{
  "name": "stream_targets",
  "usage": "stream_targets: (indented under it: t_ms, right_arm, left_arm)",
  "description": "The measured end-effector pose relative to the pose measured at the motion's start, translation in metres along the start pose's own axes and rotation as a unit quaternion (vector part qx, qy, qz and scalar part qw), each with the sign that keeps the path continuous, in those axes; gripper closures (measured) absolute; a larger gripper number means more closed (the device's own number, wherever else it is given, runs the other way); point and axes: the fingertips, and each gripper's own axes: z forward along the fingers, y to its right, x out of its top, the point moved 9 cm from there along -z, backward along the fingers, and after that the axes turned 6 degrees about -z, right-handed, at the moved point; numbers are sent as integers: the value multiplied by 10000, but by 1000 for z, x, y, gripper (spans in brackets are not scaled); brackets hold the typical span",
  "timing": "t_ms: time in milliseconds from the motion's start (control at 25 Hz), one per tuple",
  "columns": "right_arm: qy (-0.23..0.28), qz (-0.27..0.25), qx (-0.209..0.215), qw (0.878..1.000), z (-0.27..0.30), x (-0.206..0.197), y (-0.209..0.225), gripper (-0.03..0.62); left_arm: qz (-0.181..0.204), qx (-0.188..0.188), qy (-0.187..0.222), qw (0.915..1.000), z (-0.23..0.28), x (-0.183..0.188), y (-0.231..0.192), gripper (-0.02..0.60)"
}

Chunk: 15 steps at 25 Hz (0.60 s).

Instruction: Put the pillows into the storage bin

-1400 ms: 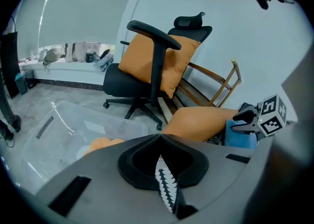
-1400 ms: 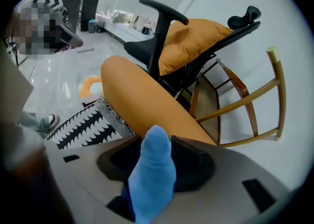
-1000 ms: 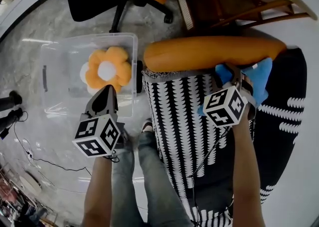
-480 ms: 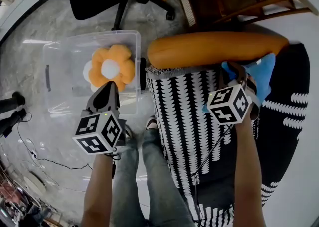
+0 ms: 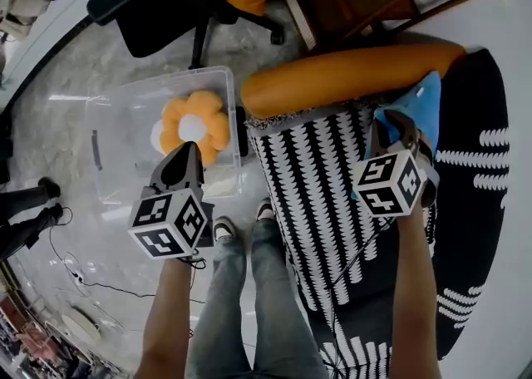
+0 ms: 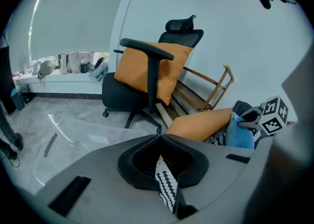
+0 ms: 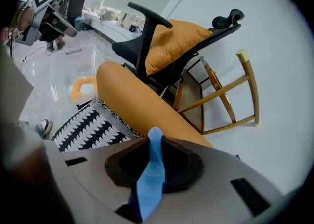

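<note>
Most of the blue pillow (image 5: pixel 421 103) hides beneath the clamping right gripper (image 5: pixel 391 125).

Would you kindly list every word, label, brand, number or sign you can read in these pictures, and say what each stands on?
No legible words, brands or numbers appear.
Marker cube on the left gripper: square coded patterns only, no letters.
Marker cube on the right gripper: the same, patterns only.
Pale patch, perhaps a label, on the storage bin: too blurred to read.
</note>
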Motion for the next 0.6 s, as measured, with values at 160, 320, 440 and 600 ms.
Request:
stream_targets:
  t_ms: [160,320,440,600]
  right_arm:
    - [1,394,-64,9992,-31,-13,10,534]
    - [111,819,-277,9962,-70,-26,20,537]
    - [382,1104,-532,9917,-106,-29,27,539]
    - [959,1758,-627,9777,-157,-24,40,539]
  left_arm:
    - [218,-180,76,9996,-19,21,21,571]
    - [513,-369,237,9977,-40,44,39,571]
    - [608,-457,342,9965,-57,51,45,571]
    - [668,-595,392,9952,-84,51,50,571]
